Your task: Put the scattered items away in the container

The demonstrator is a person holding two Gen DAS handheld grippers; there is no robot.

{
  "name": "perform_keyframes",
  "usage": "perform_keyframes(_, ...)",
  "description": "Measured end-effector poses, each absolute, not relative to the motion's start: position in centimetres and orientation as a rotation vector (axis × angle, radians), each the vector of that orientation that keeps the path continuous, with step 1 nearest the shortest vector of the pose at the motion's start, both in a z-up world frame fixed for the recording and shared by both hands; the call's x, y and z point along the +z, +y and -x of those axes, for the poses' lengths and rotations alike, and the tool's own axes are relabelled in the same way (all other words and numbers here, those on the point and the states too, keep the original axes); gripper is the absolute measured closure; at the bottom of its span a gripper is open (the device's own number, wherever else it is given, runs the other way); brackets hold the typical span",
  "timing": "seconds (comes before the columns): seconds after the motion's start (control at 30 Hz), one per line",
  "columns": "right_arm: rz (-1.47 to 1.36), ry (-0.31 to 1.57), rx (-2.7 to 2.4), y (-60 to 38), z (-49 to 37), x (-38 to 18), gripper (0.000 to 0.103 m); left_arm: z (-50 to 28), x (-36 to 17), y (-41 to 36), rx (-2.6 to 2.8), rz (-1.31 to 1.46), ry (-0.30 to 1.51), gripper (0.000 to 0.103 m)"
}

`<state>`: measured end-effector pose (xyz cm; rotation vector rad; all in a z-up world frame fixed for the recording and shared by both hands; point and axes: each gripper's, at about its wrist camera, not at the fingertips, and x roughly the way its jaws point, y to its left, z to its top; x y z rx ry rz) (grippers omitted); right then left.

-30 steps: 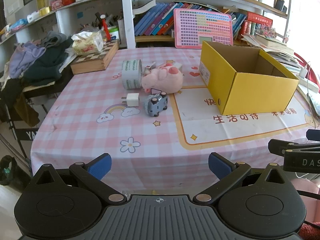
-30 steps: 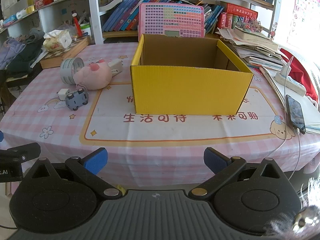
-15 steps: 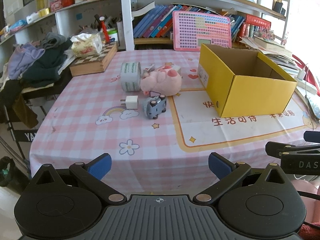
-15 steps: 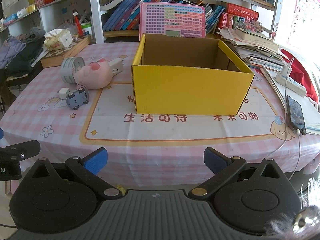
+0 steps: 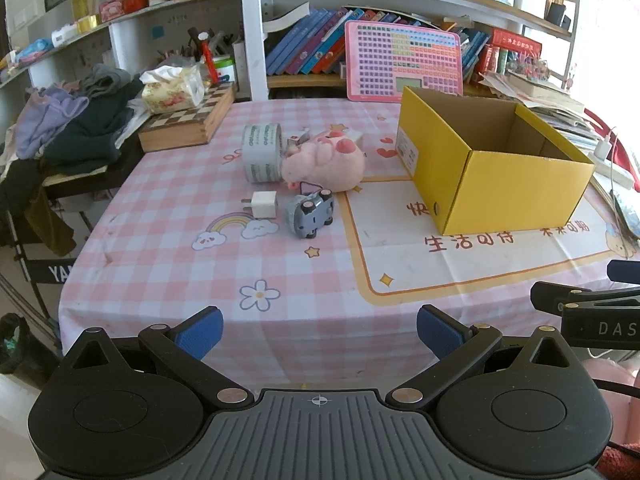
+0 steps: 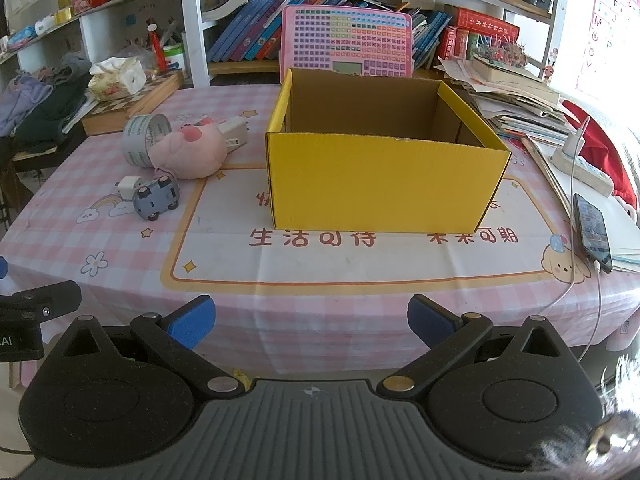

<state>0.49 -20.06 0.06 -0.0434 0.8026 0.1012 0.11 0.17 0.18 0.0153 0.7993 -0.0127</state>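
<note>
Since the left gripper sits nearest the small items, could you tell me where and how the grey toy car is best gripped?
Probably across its two flat flanks, coming down from above. The grey toy car stands upright on its wheels, apart from the white charger but close before the pink plush, so align the open left gripper with the car's slant.

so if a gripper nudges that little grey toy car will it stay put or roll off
The grey toy car stands on its wheels on the flat tablecloth, so a nudge along its length would probably roll it. It looks like small hard plastic, likely light and stiff. Its rounded body may slip between the pads, so gripping across its sides seems safer.
</note>
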Motion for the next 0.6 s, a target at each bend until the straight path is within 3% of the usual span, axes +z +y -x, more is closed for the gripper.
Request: perform_keyframes(0.6, 0.041, 0.806, 0.101, -19.86, -0.57, -0.02, 0.0, -0.15, 0.14, 0.6, -0.007, -0.003, 0.794, 0.0)
